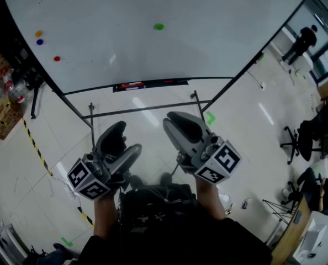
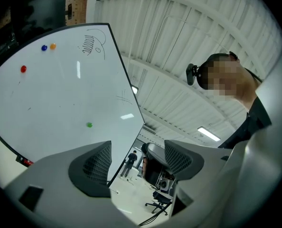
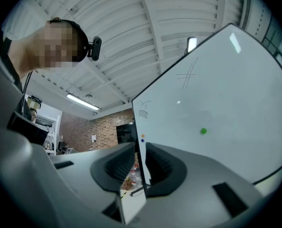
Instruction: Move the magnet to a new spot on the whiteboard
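A small green magnet sticks near the top middle of the big whiteboard. The left gripper view shows that magnet low on the board, and it appears as a green magnet in the right gripper view too. Orange, blue and red magnets sit at the board's left. My left gripper and right gripper hang side by side close to my body, well short of the board. The left gripper is open and empty. A narrow gap parts the right gripper's jaws, with nothing between them.
A marker tray with pens runs along the board's lower edge above its metal stand. Yellow-black tape marks the floor at left beside cardboard boxes. Office chairs and a standing person are at right.
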A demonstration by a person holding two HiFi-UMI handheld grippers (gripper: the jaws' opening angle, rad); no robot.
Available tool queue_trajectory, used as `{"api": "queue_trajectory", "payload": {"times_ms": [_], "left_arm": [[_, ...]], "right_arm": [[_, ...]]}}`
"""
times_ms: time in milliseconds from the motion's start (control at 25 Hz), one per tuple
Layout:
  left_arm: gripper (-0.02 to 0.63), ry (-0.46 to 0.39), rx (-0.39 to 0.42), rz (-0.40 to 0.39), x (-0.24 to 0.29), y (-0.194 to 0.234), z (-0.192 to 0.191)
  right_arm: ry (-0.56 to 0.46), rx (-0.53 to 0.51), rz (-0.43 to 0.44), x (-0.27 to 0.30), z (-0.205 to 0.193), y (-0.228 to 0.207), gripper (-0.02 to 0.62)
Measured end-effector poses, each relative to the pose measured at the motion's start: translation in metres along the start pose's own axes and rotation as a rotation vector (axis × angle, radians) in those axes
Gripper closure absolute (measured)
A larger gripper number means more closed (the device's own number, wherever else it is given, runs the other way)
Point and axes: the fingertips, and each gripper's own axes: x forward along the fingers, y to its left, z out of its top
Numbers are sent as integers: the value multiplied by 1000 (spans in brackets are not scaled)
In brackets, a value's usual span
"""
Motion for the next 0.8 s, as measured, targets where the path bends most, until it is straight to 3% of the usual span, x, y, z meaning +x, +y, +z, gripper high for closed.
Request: {"api": "queue_trajectory", "payload": {"times_ms": [240,800], "left_arm": [[268,40,24,-4,31,-18,-18],[268,70,37,36,62,-36,-41]], "right_arm": [[-53,24,2,-30,16,-23,519],[-68,55,51,-61,21,-38,545]]}}
